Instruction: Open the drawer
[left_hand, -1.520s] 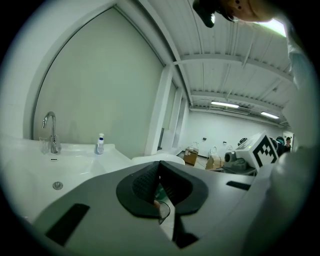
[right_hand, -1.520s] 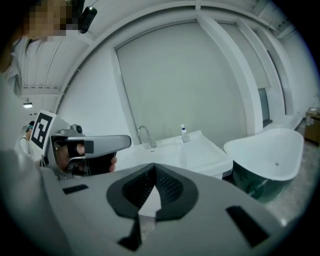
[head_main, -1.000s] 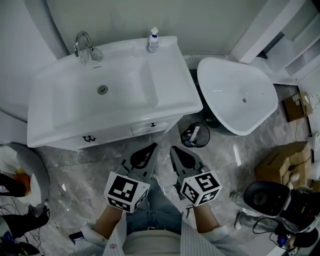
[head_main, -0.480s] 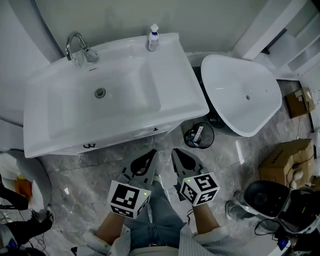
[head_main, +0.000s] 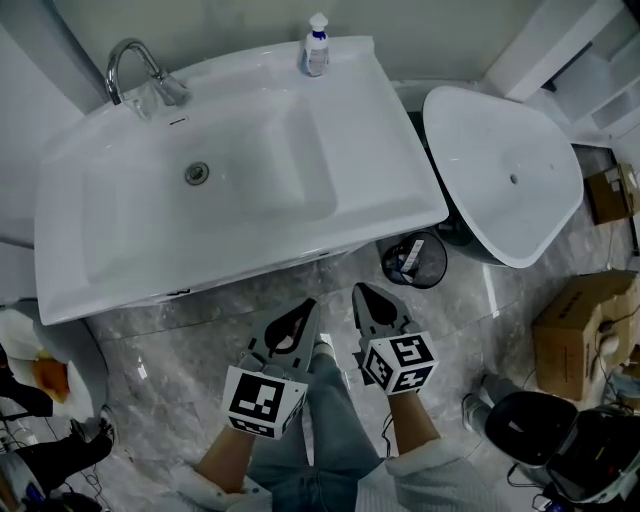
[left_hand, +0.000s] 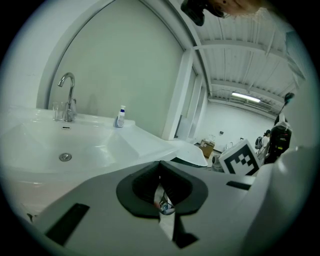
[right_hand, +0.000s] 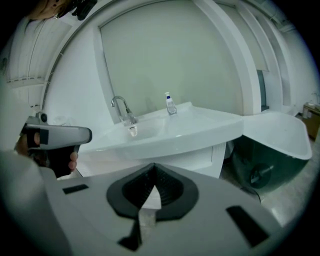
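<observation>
The white vanity cabinet that holds the drawer stands under the wide sink counter. In the head view the counter's overhang hides nearly all of the cabinet front, and I make out no handle. My left gripper and right gripper hang side by side over the marble floor, just in front of the counter's front edge and clear of it. Both point at the vanity with the jaws shut and nothing between them, as the left gripper view and right gripper view also show.
A chrome faucet and a soap bottle stand at the back of the counter. A black waste bin sits on the floor right of the vanity, beside a large white basin. Cardboard boxes lie at far right.
Both grippers have sunk lower and stayed shut. The counter now looks larger and covers the cabinet front and drawer that showed a second ago.
</observation>
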